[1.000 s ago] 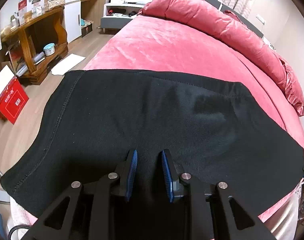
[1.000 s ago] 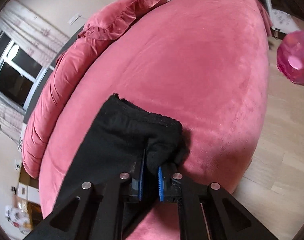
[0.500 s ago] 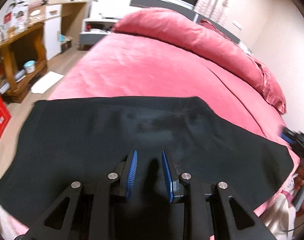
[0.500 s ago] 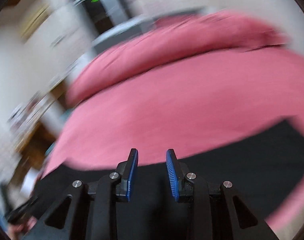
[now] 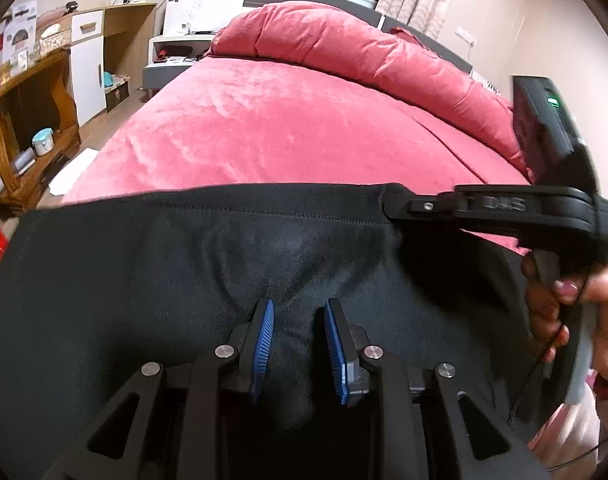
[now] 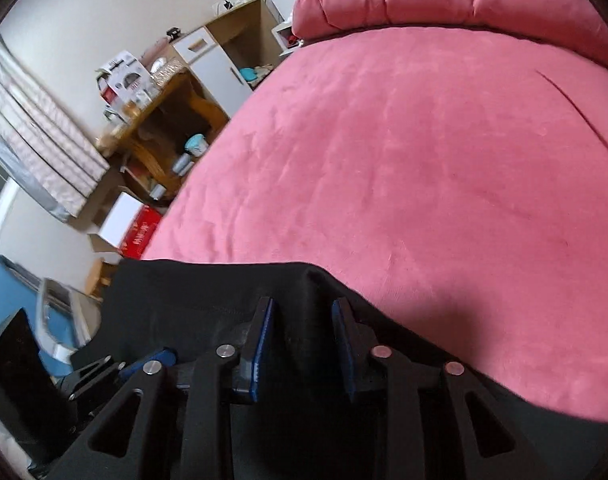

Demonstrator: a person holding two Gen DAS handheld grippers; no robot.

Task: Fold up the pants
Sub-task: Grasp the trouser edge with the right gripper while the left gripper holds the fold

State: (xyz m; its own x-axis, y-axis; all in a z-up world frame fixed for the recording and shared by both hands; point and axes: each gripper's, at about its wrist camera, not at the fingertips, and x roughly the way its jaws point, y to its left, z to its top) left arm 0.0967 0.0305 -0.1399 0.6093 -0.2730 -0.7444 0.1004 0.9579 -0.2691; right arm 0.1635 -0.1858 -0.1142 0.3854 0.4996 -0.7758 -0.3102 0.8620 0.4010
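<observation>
Black pants [image 5: 143, 280] lie spread across the near edge of a pink bed [image 5: 283, 120]. My left gripper [image 5: 297, 312] is shut on a bunched fold of the pants, and wrinkles run into its blue pads. In the left wrist view my right gripper [image 5: 392, 204] reaches in from the right, held by a person's hand [image 5: 564, 300], with its tip at the pants' far hem. In the right wrist view the right gripper [image 6: 304, 308] has its jaws closing. A ridge of the pants [image 6: 183, 292] stands between the pads, which still stand apart.
A rolled pink duvet [image 5: 364, 52] lies along the far side of the bed. Left of the bed are a wooden shelf unit [image 5: 19, 120], a white cabinet [image 5: 87, 68] and a red box [image 6: 139, 236] on the wooden floor.
The right gripper let go of the bunched pants end, swung across the bed and rolled, and now sits at the hem near the left gripper. The left gripper shifted slightly, still holding its fold.
</observation>
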